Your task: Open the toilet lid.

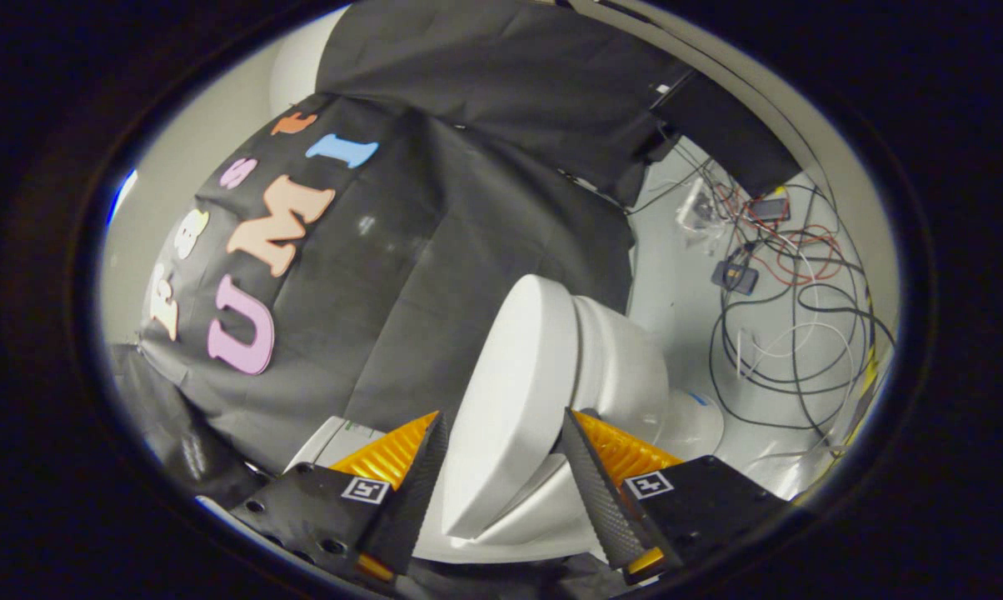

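Note:
The white toilet lid (510, 392) stands between my fingers, tilted away from the seat (526, 521), with a wedge of gap between the two at the near end. One finger (422, 475) lies against the lid's outer face. The other finger (589, 483) sits on its underside, in the gap over the seat. My gripper (501, 425) is shut on the lid near its front rim. The toilet bowl (626, 367) bulges out beyond that second finger. The whole view is rolled sideways.
The black cloth wall (435, 250) hangs behind the toilet. A tangle of cables (789, 333) and small devices lies on the pale floor past the bowl. A white box (331, 442) sits beside the first finger.

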A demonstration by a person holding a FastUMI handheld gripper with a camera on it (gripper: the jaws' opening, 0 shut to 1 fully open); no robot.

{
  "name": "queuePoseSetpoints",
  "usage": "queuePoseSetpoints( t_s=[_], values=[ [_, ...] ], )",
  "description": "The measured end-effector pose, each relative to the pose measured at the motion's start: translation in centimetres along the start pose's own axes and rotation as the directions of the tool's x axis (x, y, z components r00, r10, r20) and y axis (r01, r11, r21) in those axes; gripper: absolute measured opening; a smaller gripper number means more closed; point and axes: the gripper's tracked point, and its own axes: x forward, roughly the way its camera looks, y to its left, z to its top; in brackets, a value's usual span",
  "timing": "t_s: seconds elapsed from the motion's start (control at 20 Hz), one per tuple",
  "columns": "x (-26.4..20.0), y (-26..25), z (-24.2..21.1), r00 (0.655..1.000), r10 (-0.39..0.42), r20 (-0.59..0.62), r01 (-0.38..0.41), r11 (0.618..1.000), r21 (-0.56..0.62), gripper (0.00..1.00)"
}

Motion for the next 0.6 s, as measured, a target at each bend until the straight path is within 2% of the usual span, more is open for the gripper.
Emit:
queuePoseSetpoints(
  t_s=[0.2, 0.3, 0.4, 0.6],
  values=[
    [0.6, -2.7, -0.5, 0.997, -0.074, -0.009, 0.074, 0.993, 0.096, 0.84],
    [1.0, -2.7, -0.9, 0.998, -0.058, -0.019, 0.060, 0.987, 0.148, 0.78],
    [1.8, -3.4, -1.2, 0.997, -0.076, -0.034, 0.081, 0.978, 0.192, 0.78],
    [3.8, -4.2, -2.5, 0.991, -0.105, -0.086, 0.123, 0.962, 0.243, 0.55]
  ],
)
